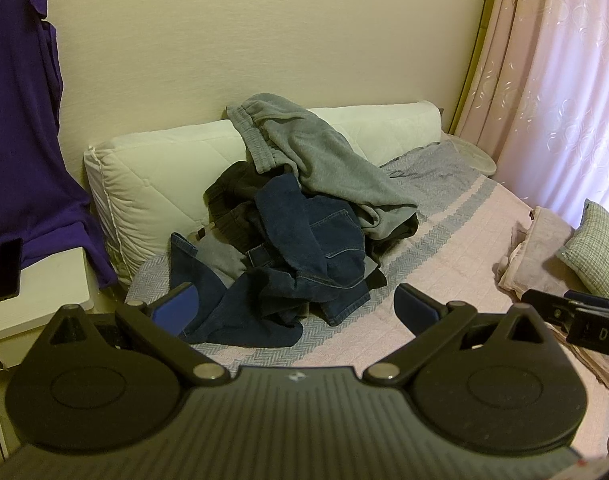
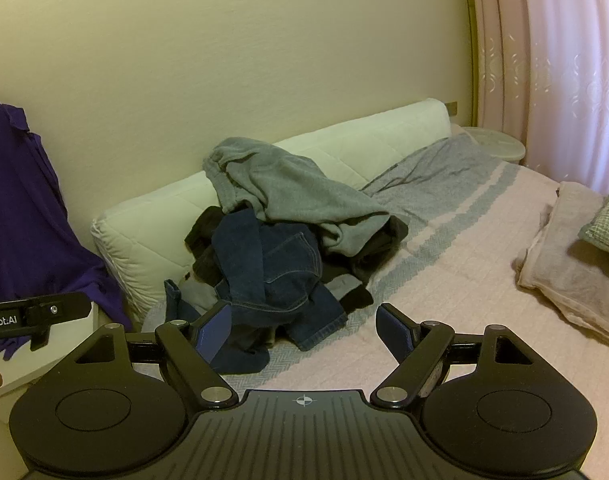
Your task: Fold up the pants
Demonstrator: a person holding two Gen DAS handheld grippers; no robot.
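1. Jaws of both grippers stand spread wide with nothing between them: the left gripper [image 1: 294, 308] and the right gripper [image 2: 300, 330] hang apart from the clothes, angled down at the heap, which I judge to be the approach before a first pick.
2. Across the bed [image 2: 464, 264], a pink and grey cover gives a broad bare stretch to the right of the heap, likely the place for folding.
3. Against the white bolster [image 1: 144, 176], the heap is piled unsorted; no basket or other container is visible.
4. Grey sweatpants [image 1: 316, 152] lie on top of the heap, draped partly over the bolster.
5. Dark blue jeans [image 1: 304, 264] sit below them, one leg trailing nearest the jaws.
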